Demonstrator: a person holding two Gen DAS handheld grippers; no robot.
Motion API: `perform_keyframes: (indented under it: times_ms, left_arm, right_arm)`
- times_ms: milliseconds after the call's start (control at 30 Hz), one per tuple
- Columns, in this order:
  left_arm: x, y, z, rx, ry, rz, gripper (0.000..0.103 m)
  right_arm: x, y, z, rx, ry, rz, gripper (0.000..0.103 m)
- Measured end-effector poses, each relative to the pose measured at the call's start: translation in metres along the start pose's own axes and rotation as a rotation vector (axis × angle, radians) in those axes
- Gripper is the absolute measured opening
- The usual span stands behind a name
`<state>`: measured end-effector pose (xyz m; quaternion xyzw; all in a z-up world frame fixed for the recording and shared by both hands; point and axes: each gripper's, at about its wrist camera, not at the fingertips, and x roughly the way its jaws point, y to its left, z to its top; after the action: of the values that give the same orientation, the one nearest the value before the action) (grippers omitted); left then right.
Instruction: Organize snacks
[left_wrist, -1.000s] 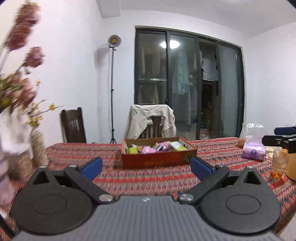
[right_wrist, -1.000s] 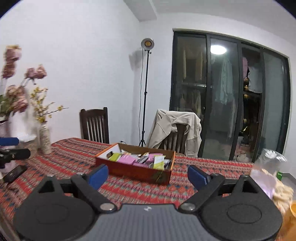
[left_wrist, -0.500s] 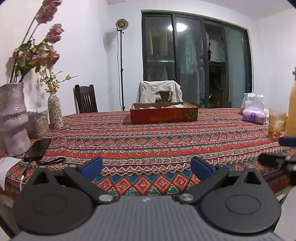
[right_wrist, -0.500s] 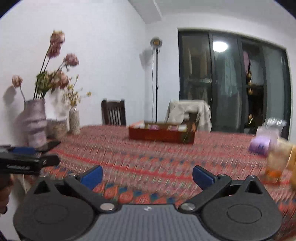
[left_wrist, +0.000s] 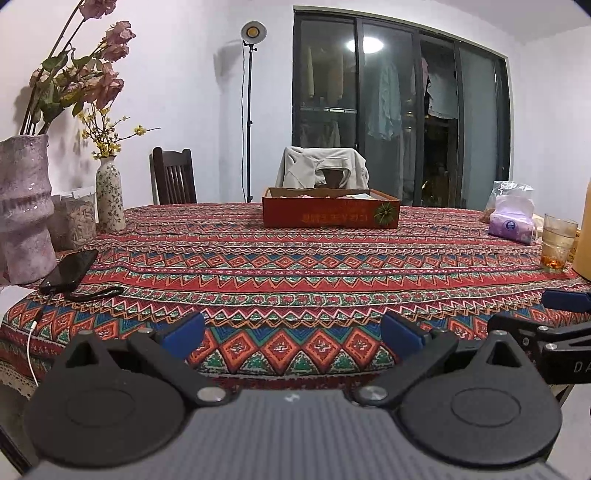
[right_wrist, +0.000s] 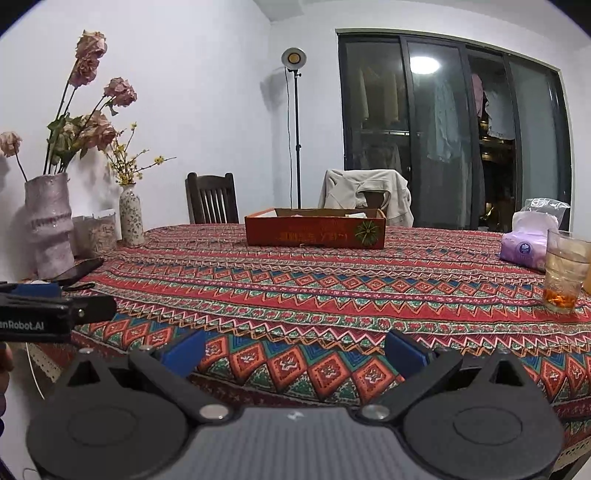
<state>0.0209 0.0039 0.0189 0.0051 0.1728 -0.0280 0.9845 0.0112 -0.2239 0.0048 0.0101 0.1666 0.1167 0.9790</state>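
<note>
Hovering low at the near table edge, the left gripper (left_wrist: 291, 334) and right gripper (right_wrist: 293, 350) point forward, both spread wide and empty; the snack box (left_wrist: 330, 213) sits well beyond, mid-table.

both grippers lowered to the table's near edge (left_wrist: 295, 354), snack box (left_wrist: 331, 213) now farther off, contents hidden

We see bare counter (left_wrist: 314, 273) up to the snack box (left_wrist: 330, 213); a phone (left_wrist: 70, 269) and a glass (left_wrist: 557, 242) flank it.
</note>
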Motion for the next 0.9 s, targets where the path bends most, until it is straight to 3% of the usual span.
perform_keyframes:
  times_ms: [900]
  left_arm:
    - [-0.0044,0.0032,0.0027,0.000,-0.010,-0.011,0.103]
  right_arm:
    - [-0.0050,0.0044,0.0067,-0.009,-0.029,0.010,0.103]
